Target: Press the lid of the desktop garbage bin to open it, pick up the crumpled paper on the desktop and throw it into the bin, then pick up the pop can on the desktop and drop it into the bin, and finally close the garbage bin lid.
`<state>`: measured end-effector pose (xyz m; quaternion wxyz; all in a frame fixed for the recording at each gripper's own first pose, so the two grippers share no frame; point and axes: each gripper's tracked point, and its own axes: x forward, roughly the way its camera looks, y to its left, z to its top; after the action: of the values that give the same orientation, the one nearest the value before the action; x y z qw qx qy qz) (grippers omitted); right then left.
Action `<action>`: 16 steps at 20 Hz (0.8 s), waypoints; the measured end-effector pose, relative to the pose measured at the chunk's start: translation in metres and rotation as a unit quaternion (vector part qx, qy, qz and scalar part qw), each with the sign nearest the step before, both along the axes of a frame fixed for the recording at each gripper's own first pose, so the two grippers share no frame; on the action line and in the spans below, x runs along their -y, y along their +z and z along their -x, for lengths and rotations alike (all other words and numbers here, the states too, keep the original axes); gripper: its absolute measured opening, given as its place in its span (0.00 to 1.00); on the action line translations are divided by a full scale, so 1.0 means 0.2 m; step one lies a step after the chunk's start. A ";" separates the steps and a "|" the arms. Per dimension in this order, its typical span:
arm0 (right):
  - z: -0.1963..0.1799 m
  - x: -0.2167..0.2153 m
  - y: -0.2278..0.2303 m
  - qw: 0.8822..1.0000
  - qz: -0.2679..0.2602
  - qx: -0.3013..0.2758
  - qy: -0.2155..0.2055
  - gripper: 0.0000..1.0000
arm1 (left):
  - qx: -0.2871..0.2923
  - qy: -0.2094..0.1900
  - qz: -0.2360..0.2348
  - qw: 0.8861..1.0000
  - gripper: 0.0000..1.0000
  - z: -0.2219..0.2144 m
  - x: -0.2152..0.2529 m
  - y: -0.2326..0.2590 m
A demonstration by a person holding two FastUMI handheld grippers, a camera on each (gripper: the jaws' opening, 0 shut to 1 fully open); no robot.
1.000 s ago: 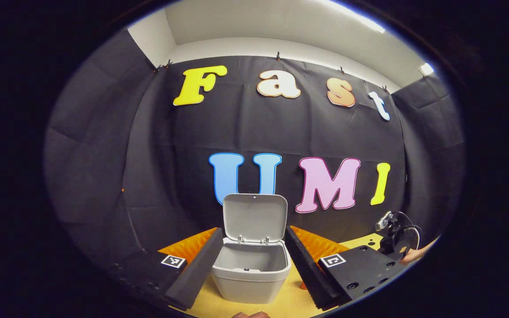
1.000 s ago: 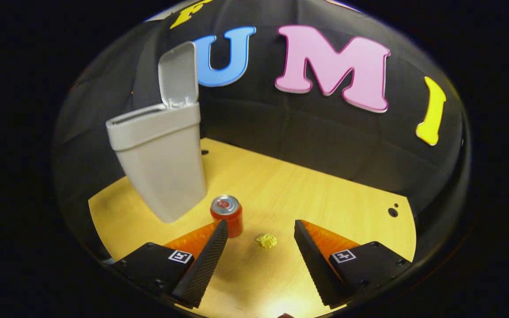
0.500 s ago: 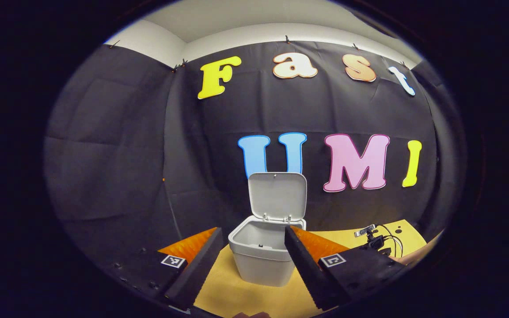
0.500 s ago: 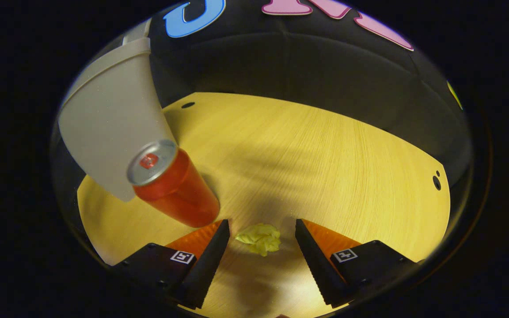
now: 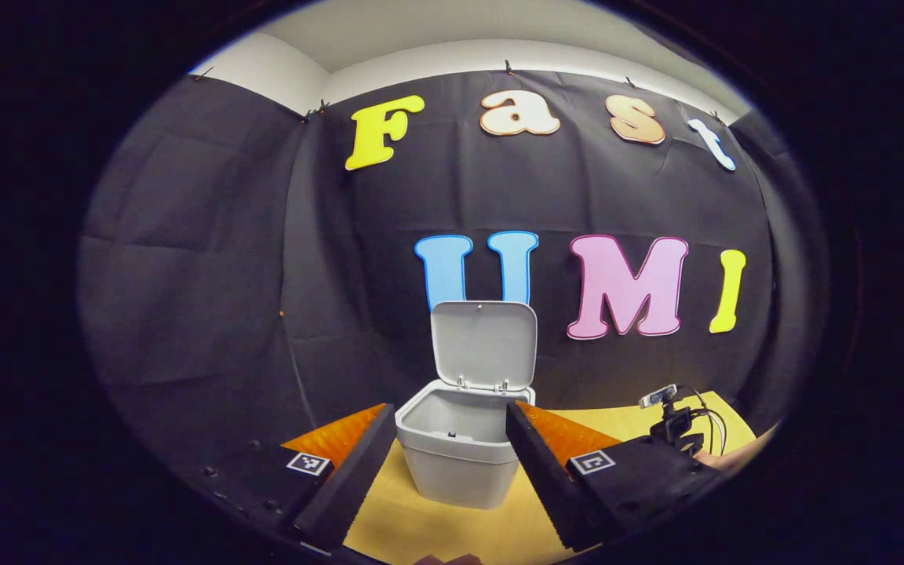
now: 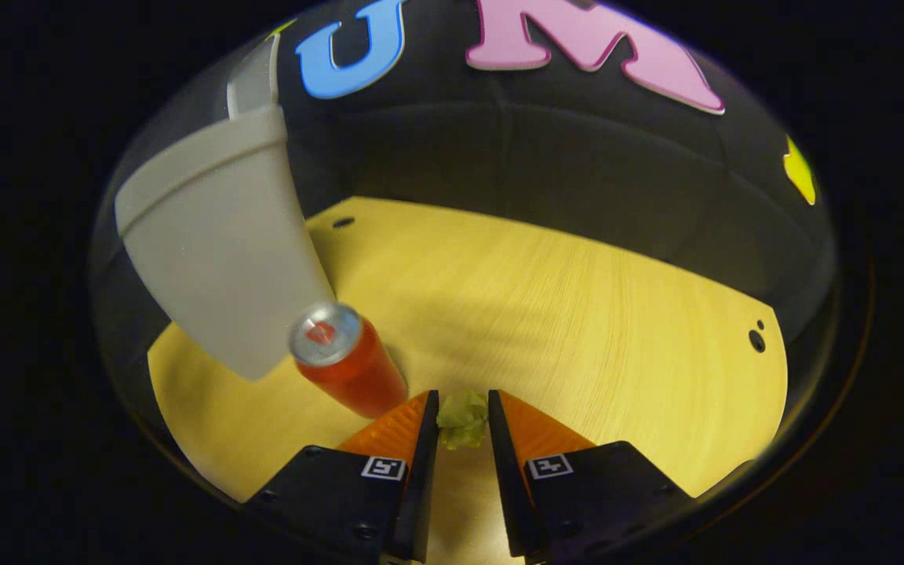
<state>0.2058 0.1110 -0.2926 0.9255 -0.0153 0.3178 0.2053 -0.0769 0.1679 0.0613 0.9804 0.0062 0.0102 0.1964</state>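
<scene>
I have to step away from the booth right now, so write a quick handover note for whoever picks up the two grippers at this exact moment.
Right gripper: low over the desktop, fingers closed in on the crumpled paper from both sides; looks gripped, not yet lifted.
Left gripper: open, holding nothing, facing the garbage bin.
Bin lid: up, bin open.
Pop can: upright on the desktop, beside the bin, just left of the right gripper's fingers.
Done: lid opened.
Left: lift the paper and drop it in, then the can, then close the lid.

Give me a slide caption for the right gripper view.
Right gripper shut on crumpled paper beside the pop can.
</scene>
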 end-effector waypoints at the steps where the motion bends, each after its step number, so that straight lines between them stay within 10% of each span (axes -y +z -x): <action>1: 0.02 -0.06 0.25 0.999 -0.026 0.033 0.005 0.41 | 0.005 -0.015 0.000 1.000 0.95 -0.03 0.00 0.01; 8: 0.14 -0.65 1.30 0.969 -0.105 0.197 0.105 0.41 | 0.014 -0.080 -0.001 0.997 0.95 -0.03 -0.03 -0.01; 16: 0.17 -1.27 1.12 0.972 -0.078 0.156 0.155 0.41 | -0.011 -0.093 0.009 0.996 0.95 0.15 -0.10 -0.15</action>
<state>0.1722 0.3647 -0.0680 0.9191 -0.0240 0.1459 0.3653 -0.1065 0.1884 0.0305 0.9943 0.0010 0.0224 0.1047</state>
